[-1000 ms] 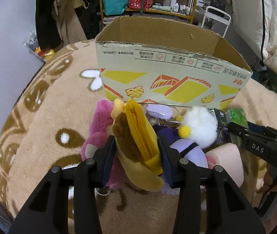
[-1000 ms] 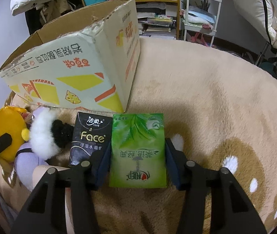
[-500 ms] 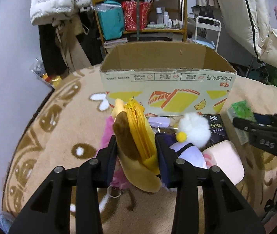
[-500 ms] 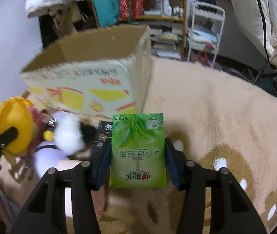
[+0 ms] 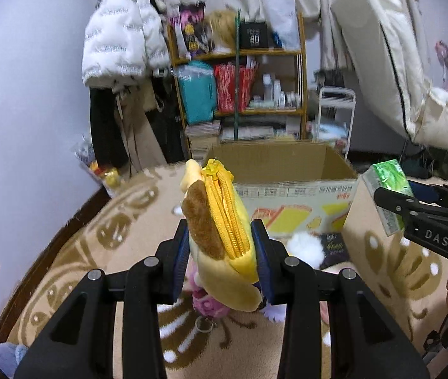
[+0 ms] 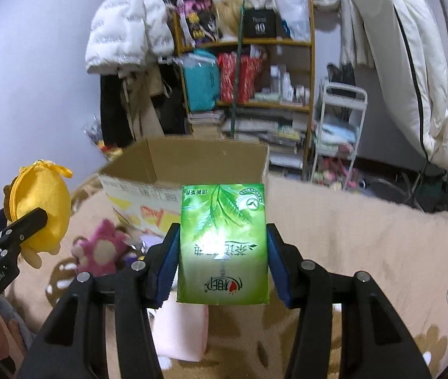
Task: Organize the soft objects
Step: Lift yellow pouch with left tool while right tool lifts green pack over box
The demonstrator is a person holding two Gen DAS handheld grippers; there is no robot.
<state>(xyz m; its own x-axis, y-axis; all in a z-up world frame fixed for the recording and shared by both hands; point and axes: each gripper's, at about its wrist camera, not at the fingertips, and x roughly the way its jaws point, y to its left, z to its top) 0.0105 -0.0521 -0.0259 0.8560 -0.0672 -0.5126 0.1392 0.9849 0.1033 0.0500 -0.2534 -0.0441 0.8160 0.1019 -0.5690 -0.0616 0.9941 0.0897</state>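
Note:
My left gripper [image 5: 221,252] is shut on a yellow plush zip pouch [image 5: 224,221] with a brown patch, held in the air in front of the open cardboard box [image 5: 287,170]. The pouch also shows in the right wrist view [image 6: 39,208]. My right gripper [image 6: 222,252] is shut on a green tissue pack [image 6: 223,246], lifted above the carpet, facing the box [image 6: 192,164]. The pack also shows at the right in the left wrist view [image 5: 389,186]. A pink plush toy [image 6: 101,249], a white fluffy toy [image 5: 306,246] and a black tissue pack [image 5: 334,246] lie on the carpet.
A beige carpet [image 6: 366,237] with brown patterns covers the floor. A pink soft block [image 6: 183,331] lies below my right gripper. A wooden shelf [image 5: 239,94] with bags, a white cart [image 6: 340,132] and hanging clothes [image 5: 123,47] stand behind the box.
Both grippers have lifted their objects off the carpet and risen, so the box top and the room behind now show. The pouch and green pack stay gripped.

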